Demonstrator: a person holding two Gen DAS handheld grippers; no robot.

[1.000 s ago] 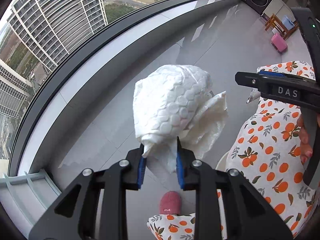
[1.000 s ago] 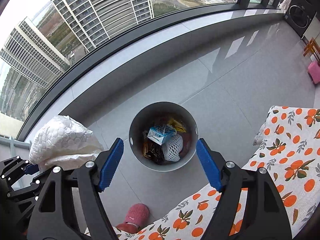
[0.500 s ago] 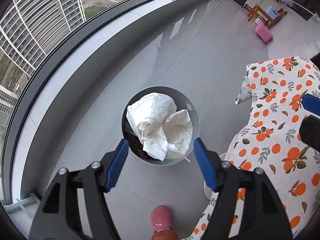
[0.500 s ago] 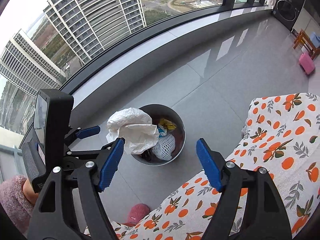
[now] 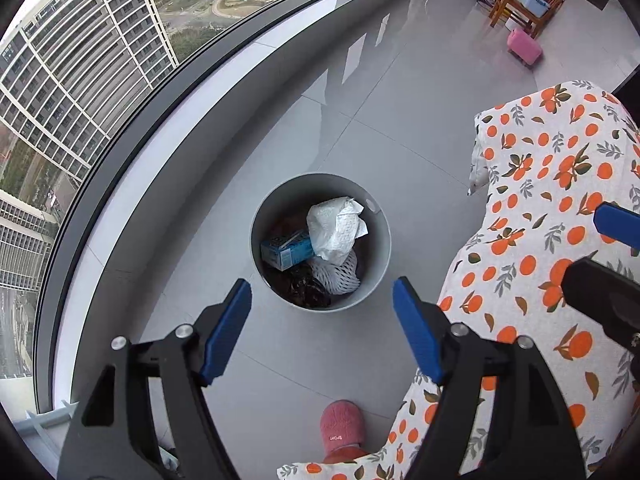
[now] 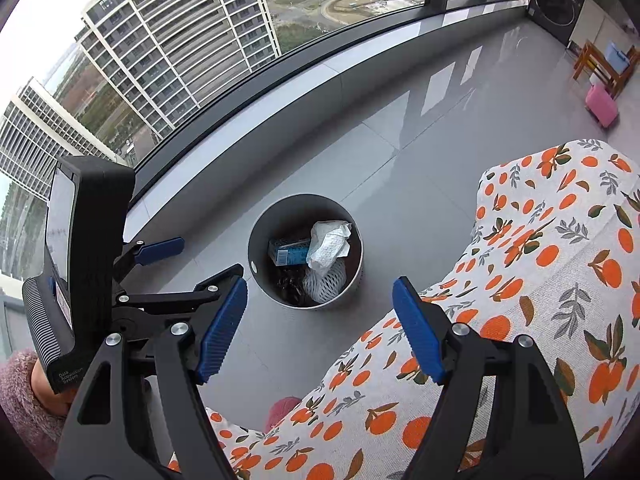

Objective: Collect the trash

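A round grey trash bin (image 5: 380,264) (image 6: 356,276) stands on the grey floor. A crumpled white paper towel (image 5: 334,228) (image 6: 328,244) lies inside on top, beside a blue box (image 5: 286,250) (image 6: 290,254), a white foam net (image 5: 338,276) and dark wrappers. My left gripper (image 5: 322,326) is open and empty, high above the bin's near side. It also shows in the right wrist view (image 6: 192,256) at the left. My right gripper (image 6: 320,326) is open and empty, above the bin and table edge.
A table with an orange-print cloth (image 5: 552,208) (image 6: 520,280) is to the right of the bin. A pink slipper (image 5: 342,426) is on the floor below. A curved window ledge (image 5: 168,120) runs behind. A pink stool (image 5: 524,46) and wooden rack (image 5: 524,6) stand far back.
My left gripper opened and let go of the paper towel, which fell into the bin. Both grippers have risen and pulled back from the bin.
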